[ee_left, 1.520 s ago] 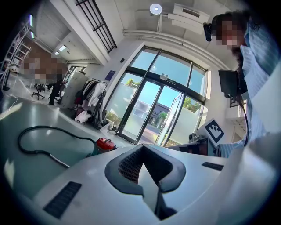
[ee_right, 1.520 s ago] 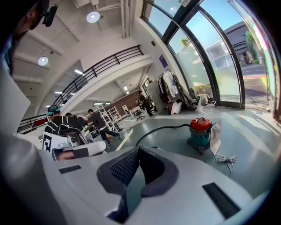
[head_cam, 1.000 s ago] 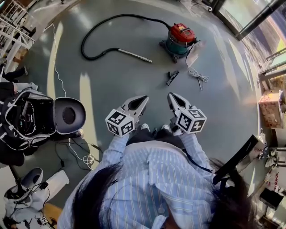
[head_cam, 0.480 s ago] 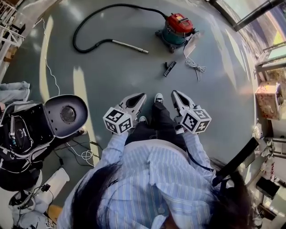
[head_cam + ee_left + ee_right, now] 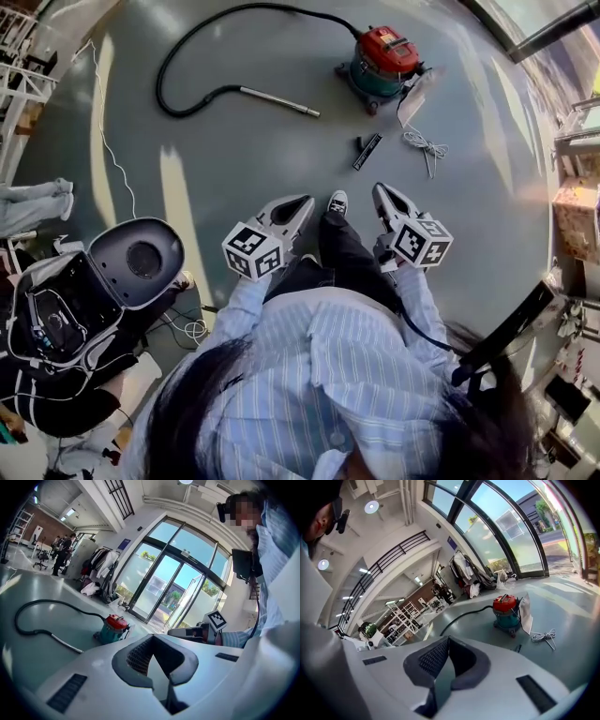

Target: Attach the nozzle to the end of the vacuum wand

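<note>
Going left to right. An open black case (image 5: 89, 291) lies on the floor at the far left, with a thin white cable (image 5: 103, 141) snaking past it. The floor (image 5: 234, 178) is smooth grey and glossy, with pale streaks of light across it. The black hose (image 5: 187, 56) loops round to a metal wand (image 5: 278, 101) lying flat. Its free end points towards the vacuum (image 5: 386, 61), a teal tub with a red lid.

The left gripper (image 5: 302, 204) is closed and has nothing in it. The only "label" on it is the black and white square markers on its cube (image 5: 251, 251). The nozzle (image 5: 367, 151) is a small black piece on the floor, past the wand's free end and just below the vacuum. It's well ahead of both grippers and nearer the right one. The right gripper (image 5: 382, 192) is also clamped shut and empty.

Further right is a coiled white cord (image 5: 424, 145), then a cardboard box (image 5: 574, 220).

The room is a big hall with tall glass doors. There's a blue sign by them, too small to read.
</note>
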`<state>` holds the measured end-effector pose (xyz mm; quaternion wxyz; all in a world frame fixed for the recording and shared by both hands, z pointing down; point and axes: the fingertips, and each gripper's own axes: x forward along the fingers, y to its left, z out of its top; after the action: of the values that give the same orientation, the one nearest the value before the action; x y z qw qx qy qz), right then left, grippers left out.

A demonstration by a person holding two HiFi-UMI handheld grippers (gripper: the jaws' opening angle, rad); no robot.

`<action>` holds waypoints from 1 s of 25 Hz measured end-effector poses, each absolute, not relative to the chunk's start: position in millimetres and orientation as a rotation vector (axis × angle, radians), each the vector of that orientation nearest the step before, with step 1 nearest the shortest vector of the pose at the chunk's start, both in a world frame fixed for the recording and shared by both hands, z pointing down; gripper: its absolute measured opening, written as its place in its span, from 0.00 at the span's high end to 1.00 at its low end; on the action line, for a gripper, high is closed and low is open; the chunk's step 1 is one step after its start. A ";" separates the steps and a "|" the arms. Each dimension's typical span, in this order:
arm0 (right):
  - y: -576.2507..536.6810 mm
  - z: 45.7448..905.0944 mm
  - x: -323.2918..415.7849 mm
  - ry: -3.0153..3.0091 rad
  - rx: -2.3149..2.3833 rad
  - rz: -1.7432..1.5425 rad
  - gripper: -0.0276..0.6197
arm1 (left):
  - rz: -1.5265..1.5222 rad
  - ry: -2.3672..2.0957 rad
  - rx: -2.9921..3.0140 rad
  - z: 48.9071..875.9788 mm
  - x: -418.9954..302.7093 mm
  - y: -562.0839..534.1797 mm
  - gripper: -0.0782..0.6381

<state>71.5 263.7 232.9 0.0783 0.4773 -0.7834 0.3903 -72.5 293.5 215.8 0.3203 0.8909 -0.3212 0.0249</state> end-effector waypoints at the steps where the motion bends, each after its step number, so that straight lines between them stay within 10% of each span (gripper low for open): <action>1: 247.3 236.3 76.4 -2.339 1.416 1.178 0.95 | 0.085 -0.845 2.342 216.8 -69.2 277.1 0.89; 25: 39.6 376.3 76.2 -2.035 1.573 1.541 0.77 | 0.618 -0.503 2.382 359.2 -79.0 -18.2 0.88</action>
<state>76.2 39.6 376.3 0.0713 0.5233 -0.6770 0.5126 -79.0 -18.2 359.2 0.3099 0.9016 -0.1903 0.2341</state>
